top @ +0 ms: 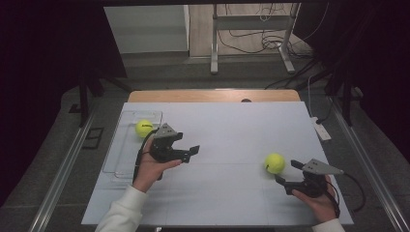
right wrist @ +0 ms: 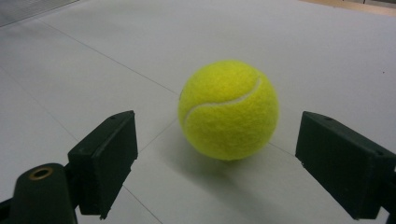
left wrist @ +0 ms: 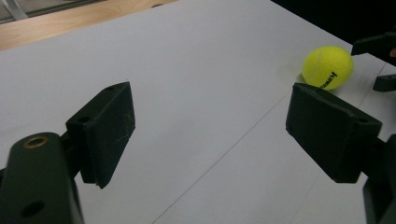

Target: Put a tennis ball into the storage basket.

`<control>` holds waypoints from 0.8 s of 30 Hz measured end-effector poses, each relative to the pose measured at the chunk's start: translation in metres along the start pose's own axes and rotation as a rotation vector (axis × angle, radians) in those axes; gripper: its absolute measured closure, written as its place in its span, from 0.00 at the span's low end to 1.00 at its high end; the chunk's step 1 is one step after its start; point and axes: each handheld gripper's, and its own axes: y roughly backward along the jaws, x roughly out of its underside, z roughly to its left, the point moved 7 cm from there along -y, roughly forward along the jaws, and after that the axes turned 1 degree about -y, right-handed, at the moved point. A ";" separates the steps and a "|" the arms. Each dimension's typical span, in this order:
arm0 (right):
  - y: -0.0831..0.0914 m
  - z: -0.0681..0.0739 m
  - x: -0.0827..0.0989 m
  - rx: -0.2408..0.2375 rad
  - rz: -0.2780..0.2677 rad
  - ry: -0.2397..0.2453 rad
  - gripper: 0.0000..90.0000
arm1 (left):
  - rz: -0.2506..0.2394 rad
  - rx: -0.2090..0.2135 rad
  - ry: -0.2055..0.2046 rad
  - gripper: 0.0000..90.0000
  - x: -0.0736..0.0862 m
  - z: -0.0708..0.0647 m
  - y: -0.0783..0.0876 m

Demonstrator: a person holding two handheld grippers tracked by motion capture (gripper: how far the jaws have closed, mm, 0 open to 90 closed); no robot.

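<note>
High view: the white surface (top: pixel 227 130) carries two tennis balls. One ball (top: pixel 274 163) lies bare on the sheet toward the right edge, just in front of the right claw (top: pixel 287 172), whose jaws stand wide apart and point at it without touching. The other ball (top: pixel 143 128) sits inside a clear tray (top: pixel 126 145) along the left edge, near the far end of that tray. The left claw (top: pixel 189 153) hangs just beside the tray, held in a hand with a white sleeve (top: pixel 123 210) (the jaws point toward the middle of the surface), and it stands open with nothing between the pads.

Left gripper view: the left claw (left wrist: pixel 210 130) shows both black jaws spread over bare white sheet, holding nothing. The loose ball (left wrist: pixel 327 67) lies well beyond them, toward the right edge, with the tips of the other claw just beside it.

Right gripper view: the right claw (right wrist: pixel 217 163) gapes wide, and the ball (right wrist: pixel 228 110) rests on the surface just ahead of the gap, centred between the two jaws, clear of both pads.
</note>
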 end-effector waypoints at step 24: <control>0.004 -0.001 0.002 0.004 -0.003 0.000 0.15 | 0.032 0.052 -0.033 0.18 -0.003 -0.020 -0.022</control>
